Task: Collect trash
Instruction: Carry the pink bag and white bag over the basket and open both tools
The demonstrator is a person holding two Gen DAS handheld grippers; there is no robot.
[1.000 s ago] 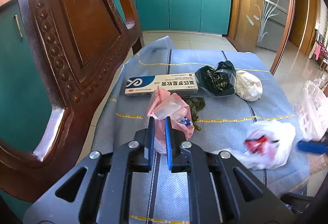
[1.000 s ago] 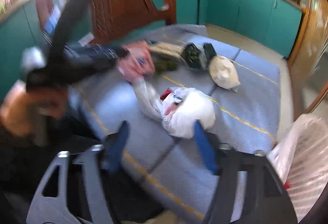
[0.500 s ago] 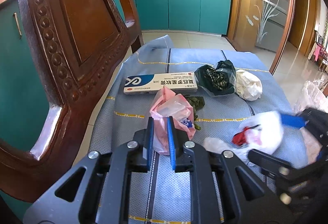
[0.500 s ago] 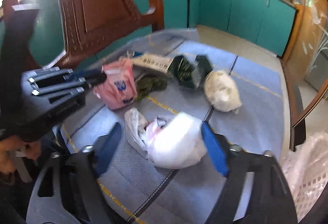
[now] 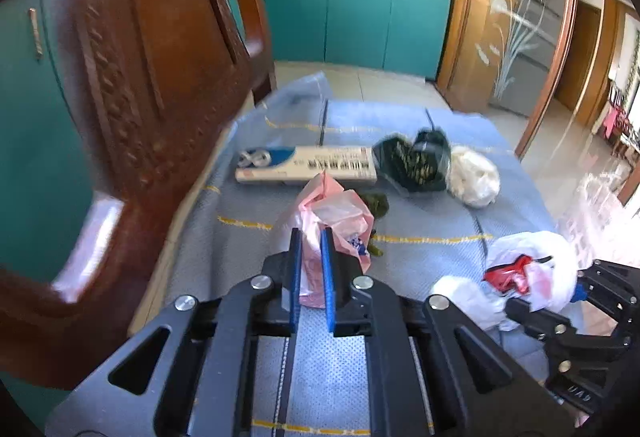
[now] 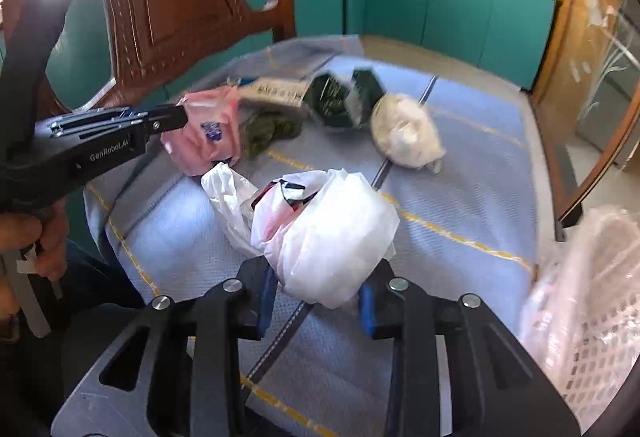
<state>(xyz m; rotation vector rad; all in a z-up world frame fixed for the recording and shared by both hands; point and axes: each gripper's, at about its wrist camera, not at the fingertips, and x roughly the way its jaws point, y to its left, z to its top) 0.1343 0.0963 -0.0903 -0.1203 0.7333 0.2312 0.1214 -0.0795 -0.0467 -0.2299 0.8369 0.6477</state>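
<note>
The worktop (image 6: 460,197) wears a blue woven cloth, matt and finely dimpled, with yellow stitched lines. On it, the white bag (image 6: 336,233) is thin crinkled plastic film with a soft sheen, pressed between the blue pads of the right claw (image 6: 316,301), whose frame is matt black plastic with shiny metal screws. Left of the white bag, the pink bag (image 5: 324,221) is the same filmy plastic, held in the left claw (image 5: 311,277). Beyond the pink bag lies a smooth printed cardboard box (image 5: 308,169). The chair (image 5: 160,77) behind the box is glossy varnished carved wood.
</note>
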